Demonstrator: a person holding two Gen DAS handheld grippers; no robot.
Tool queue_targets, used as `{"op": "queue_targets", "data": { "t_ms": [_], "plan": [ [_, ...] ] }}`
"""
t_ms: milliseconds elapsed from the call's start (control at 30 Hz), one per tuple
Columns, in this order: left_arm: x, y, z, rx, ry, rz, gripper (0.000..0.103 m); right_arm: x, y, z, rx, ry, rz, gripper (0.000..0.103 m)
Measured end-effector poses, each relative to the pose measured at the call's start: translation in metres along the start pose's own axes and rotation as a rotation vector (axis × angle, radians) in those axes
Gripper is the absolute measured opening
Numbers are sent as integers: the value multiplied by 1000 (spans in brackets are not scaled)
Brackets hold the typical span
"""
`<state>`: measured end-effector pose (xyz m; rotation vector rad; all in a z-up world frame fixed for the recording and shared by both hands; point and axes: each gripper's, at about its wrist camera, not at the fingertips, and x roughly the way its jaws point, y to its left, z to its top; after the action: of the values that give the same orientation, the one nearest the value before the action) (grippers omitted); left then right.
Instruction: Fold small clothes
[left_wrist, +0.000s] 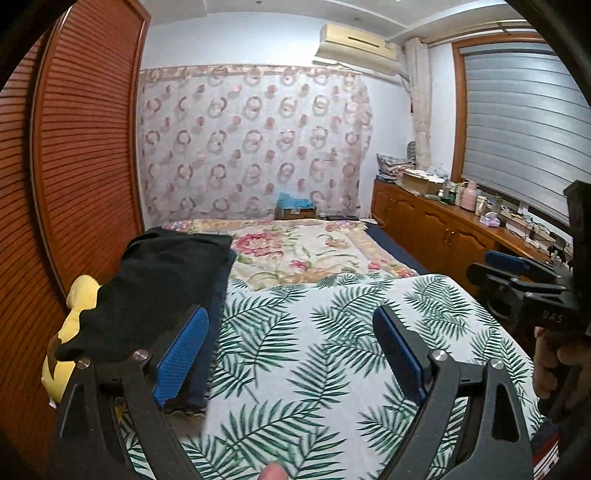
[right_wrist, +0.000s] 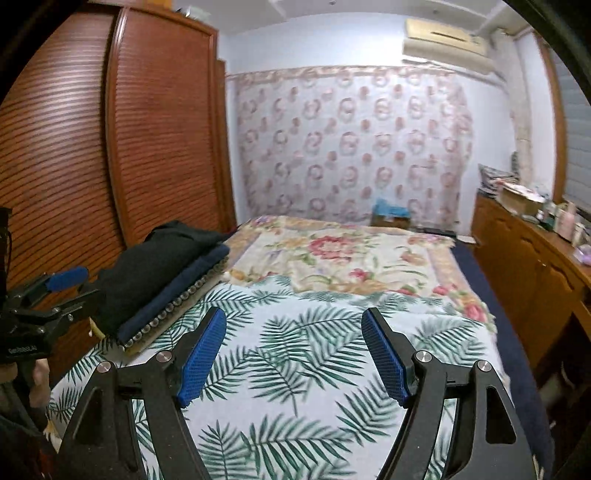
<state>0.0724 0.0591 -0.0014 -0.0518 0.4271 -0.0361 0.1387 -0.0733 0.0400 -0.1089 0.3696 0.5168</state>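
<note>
I am in a bedroom, looking down the length of a bed whose near end is covered by a white sheet with green palm leaves (left_wrist: 332, 350), and beyond it lies a cream blanket with pink flowers (left_wrist: 295, 254). A louvred wooden wardrobe (left_wrist: 81, 155) runs along the left side, a curtain with pink rings (left_wrist: 251, 140) hangs over the far wall under an air conditioner (left_wrist: 358, 46), and a low wooden cabinet (left_wrist: 436, 225) crowded with small items stands at the right below a slatted blind (left_wrist: 517, 122). The clothes sit at the left edge of the bed: a black garment (left_wrist: 162, 284) folded on top of a dark blue one (right_wrist: 173, 291), with a yellow cloth (left_wrist: 70, 332) poking out on the wardrobe side. My left gripper (left_wrist: 291, 350) hovers over the palm sheet just beside that stack, its blue pads (left_wrist: 181, 354) spread wide with only the sheet behind them. My right gripper (right_wrist: 295, 354) is also above the palm sheet, its jaws apart and holding nothing. From the left camera I see my right hand (left_wrist: 554, 362) around its handle at the right edge.
</note>
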Motion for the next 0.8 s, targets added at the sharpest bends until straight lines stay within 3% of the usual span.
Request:
{"op": "queue_targets", "data": {
  "t_ms": [233,400,800],
  "plan": [
    [-16,-17,16,2,-35,0,91,-34,14,-9,47,-68,-57,77],
    [-18,-22,20,7,-40,7,91,-37,19,-30,60,-88,-74,77],
    [-17,-27,20,12,-38,4,91,-55,4,-60,83,-85,-87,77]
  ]
}}
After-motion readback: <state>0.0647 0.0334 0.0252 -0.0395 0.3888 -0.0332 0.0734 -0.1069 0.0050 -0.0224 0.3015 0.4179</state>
